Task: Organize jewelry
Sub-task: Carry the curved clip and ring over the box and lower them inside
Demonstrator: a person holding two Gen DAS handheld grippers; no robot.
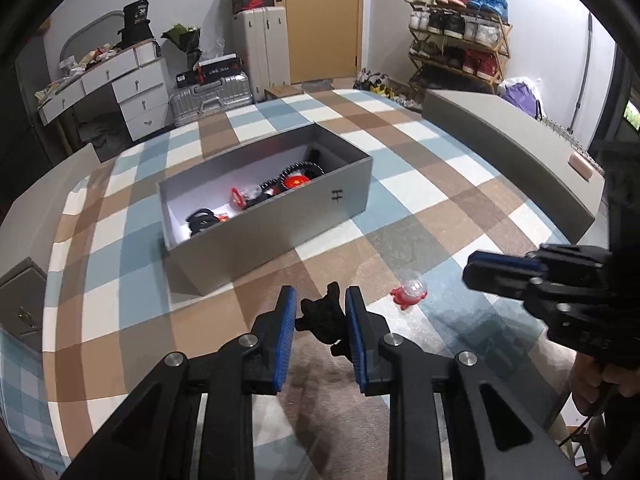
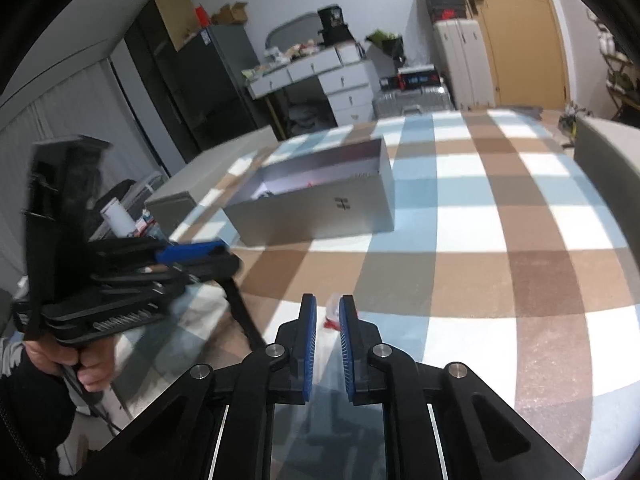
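In the left wrist view, my left gripper (image 1: 320, 300) is shut on a black frilly hair tie (image 1: 322, 318), held above the checked cloth. A grey open box (image 1: 276, 224) lies ahead with black hair ties and red-and-black pieces inside. A red-and-clear trinket (image 1: 410, 293) lies on the cloth to the right. My right gripper (image 1: 486, 270) comes in from the right toward it. In the right wrist view, my right gripper (image 2: 327, 307) is narrowly open with the trinket (image 2: 332, 312) seen between its fingertips. The box (image 2: 320, 216) lies ahead and the left gripper (image 2: 204, 254) is at left.
A checked cloth (image 1: 420, 208) covers the table. A grey lid or panel (image 1: 512, 148) stands along the right edge. Beyond are a white drawer desk (image 1: 120, 92), suitcases (image 1: 212, 98), a shoe rack (image 1: 460, 36) and a door.
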